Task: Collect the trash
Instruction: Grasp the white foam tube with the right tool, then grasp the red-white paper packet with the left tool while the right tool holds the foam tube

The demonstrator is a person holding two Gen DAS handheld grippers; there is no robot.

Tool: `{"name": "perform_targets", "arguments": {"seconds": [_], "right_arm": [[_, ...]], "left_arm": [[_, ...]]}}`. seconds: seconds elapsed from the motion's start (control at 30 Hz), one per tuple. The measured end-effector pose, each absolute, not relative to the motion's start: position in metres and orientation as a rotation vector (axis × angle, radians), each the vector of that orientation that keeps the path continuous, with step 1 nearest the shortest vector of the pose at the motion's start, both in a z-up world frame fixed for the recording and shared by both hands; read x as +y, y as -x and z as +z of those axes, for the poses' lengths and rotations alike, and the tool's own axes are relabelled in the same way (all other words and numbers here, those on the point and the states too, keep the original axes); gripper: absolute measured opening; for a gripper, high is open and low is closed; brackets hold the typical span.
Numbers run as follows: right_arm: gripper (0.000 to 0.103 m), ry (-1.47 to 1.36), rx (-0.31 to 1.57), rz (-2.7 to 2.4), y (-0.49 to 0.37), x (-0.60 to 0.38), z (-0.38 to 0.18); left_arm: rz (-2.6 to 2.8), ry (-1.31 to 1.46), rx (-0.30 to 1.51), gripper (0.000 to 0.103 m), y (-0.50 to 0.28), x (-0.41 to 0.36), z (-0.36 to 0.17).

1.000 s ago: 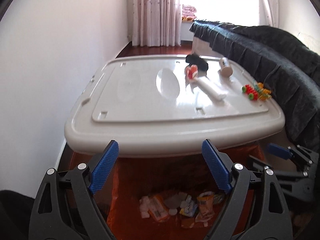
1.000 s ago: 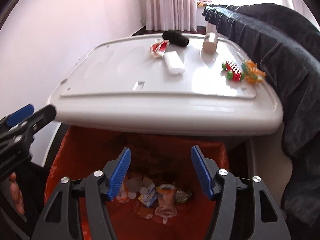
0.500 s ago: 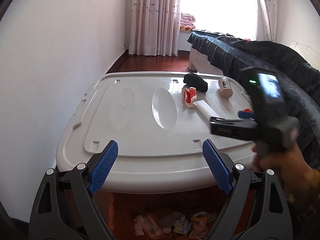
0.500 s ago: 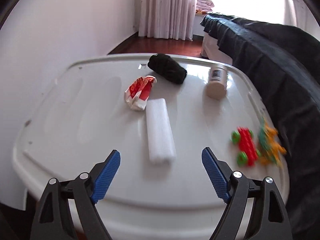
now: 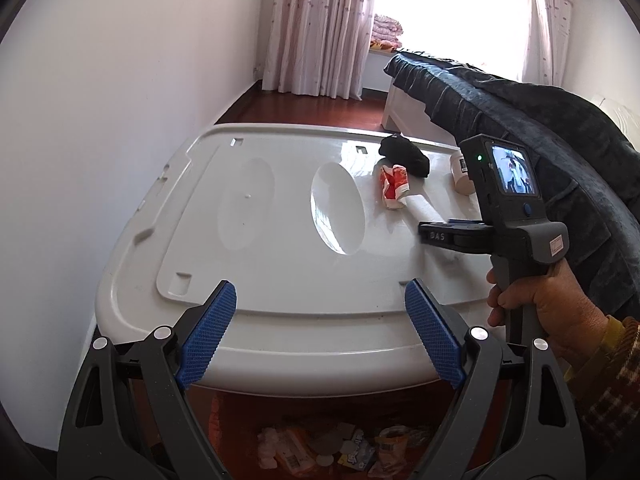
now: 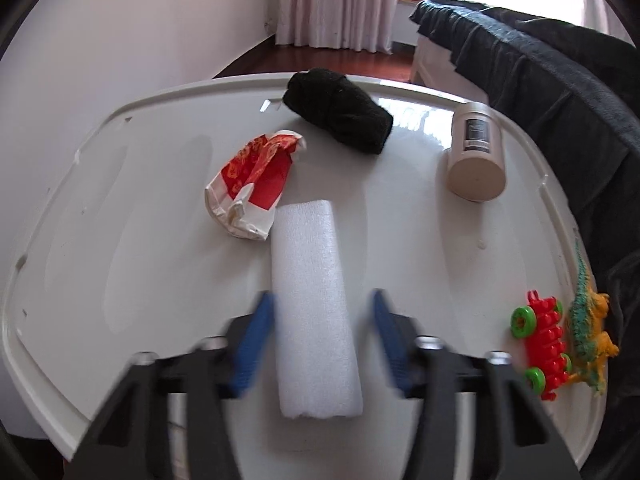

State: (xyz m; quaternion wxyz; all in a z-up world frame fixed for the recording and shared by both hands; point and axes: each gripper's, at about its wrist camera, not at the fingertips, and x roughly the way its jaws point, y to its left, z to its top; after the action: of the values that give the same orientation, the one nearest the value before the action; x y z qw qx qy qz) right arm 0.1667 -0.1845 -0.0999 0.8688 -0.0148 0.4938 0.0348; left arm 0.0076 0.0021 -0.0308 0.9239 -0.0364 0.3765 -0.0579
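My right gripper (image 6: 318, 344) sits low in the right wrist view with its blue fingers (image 6: 252, 344) spread either side of the near end of a white foam roll (image 6: 314, 304). The fingers are blurred; the left one looks just beside the roll, the right one stands apart from it, so they are open around it without gripping. The roll lies lengthwise on the white worktop (image 6: 120, 240), running from the bottom centre of the frame up toward the middle. Touching its far left corner is a crumpled red and white wrapper (image 6: 254, 186). Beyond that, near the top centre, lies a rolled black cloth (image 6: 340, 112). At the upper right a beige bottle (image 6: 476, 156) lies on its side. At the right edge a red toy car (image 6: 540, 348) with green wheels lies just beside an orange and green toy lizard (image 6: 590, 320).

My left gripper (image 5: 320, 336) hangs at the near rim of the worktop (image 5: 280, 272), fingers (image 5: 208, 336) wide and holding nothing. Below the rim, at the bottom of the left wrist view, an orange bag (image 5: 248, 416) holds a pile of trash (image 5: 332, 448). On the right of that frame my right hand (image 5: 548, 304) holds the other gripper's handle.
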Motion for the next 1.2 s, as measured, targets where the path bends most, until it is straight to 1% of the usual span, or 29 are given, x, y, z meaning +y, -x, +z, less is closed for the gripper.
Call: {"name": "perform_targets", "arguments": {"seconds": [0.27, 0.57, 0.73, 0.93, 1.2], "right_arm": [[0.032, 0.043, 0.937, 0.073, -0.137, -0.196, -0.073], [0.032, 0.026, 0.837, 0.028, -0.098, -0.245, -0.013], [0.032, -0.029, 0.792, 0.004, -0.086, -0.273, 0.003], [0.032, -0.061, 0.772, 0.006, -0.085, -0.284, 0.009], [0.032, -0.057, 0.77, 0.025, -0.085, -0.281, 0.008]], "left_arm": [[-0.142, 0.048, 0.786, 0.084, -0.03, -0.02, -0.028], [-0.232, 0.007, 0.774, 0.084, -0.102, -0.08, -0.024], [-0.258, 0.036, 0.836, 0.084, -0.143, -0.108, -0.041], [-0.228, 0.048, 0.87, 0.084, -0.181, -0.126, -0.064], [-0.182, -0.022, 0.907, 0.083, -0.22, -0.143, -0.096]]}}
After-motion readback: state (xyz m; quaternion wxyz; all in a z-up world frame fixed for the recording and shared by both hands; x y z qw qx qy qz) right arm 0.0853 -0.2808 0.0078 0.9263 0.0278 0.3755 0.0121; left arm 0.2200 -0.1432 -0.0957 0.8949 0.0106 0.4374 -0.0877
